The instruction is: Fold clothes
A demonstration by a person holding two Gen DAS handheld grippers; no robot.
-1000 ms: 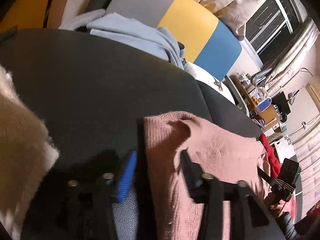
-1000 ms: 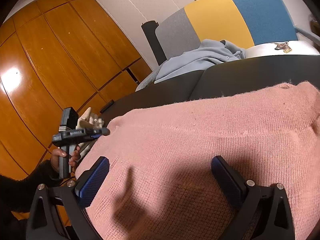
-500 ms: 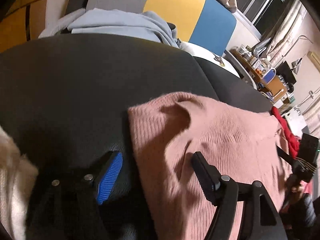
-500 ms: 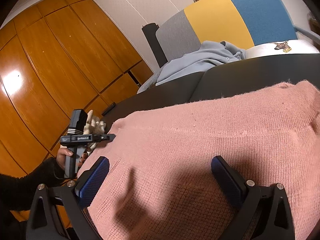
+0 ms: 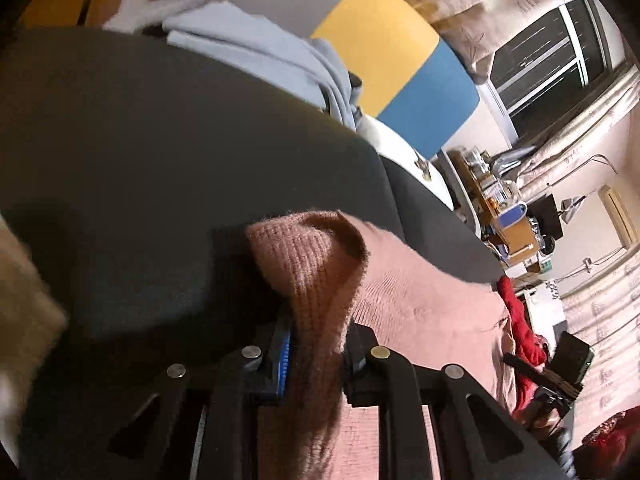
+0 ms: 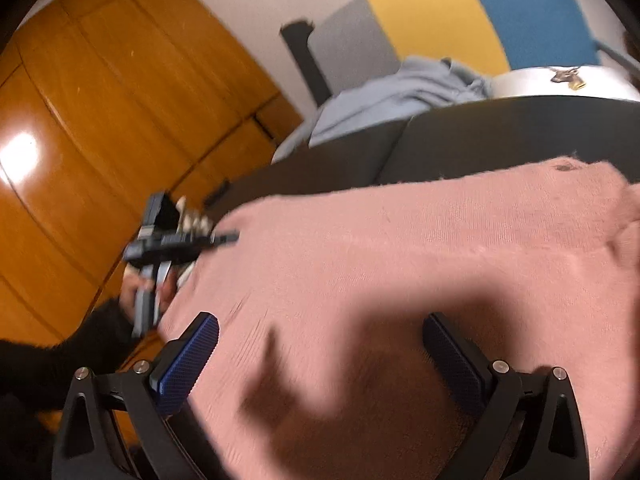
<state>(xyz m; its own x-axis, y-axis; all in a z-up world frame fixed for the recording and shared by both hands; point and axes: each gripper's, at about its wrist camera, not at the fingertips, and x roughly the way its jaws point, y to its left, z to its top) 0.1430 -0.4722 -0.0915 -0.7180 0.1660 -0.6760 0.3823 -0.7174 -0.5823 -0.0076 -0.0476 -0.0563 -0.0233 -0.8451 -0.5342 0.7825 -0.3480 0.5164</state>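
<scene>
A pink knitted sweater (image 5: 420, 296) lies spread on a dark grey cushion (image 5: 160, 168). My left gripper (image 5: 316, 344) is shut on the sweater's left corner, which bunches up in a fold between the fingers. In the right wrist view the same pink sweater (image 6: 420, 264) fills the frame. My right gripper (image 6: 320, 344) hovers just over it, wide open, with nothing between the blue pads (image 6: 188, 360). The left gripper (image 6: 180, 240) shows there too, held by a hand in a dark sleeve at the sweater's far left edge.
A light blue garment (image 5: 272, 56) is heaped at the back of the cushion, against a grey, yellow and blue backrest (image 5: 400, 52). A cream knit (image 5: 20, 308) lies at the left edge. Red clothes (image 5: 520, 332) sit at the right. Wooden cupboard doors (image 6: 100, 120) stand to the left.
My left gripper has closed on the sweater's left corner, which now bunches between the fingers. The right gripper has stayed open and shifted slightly over the sweater.
</scene>
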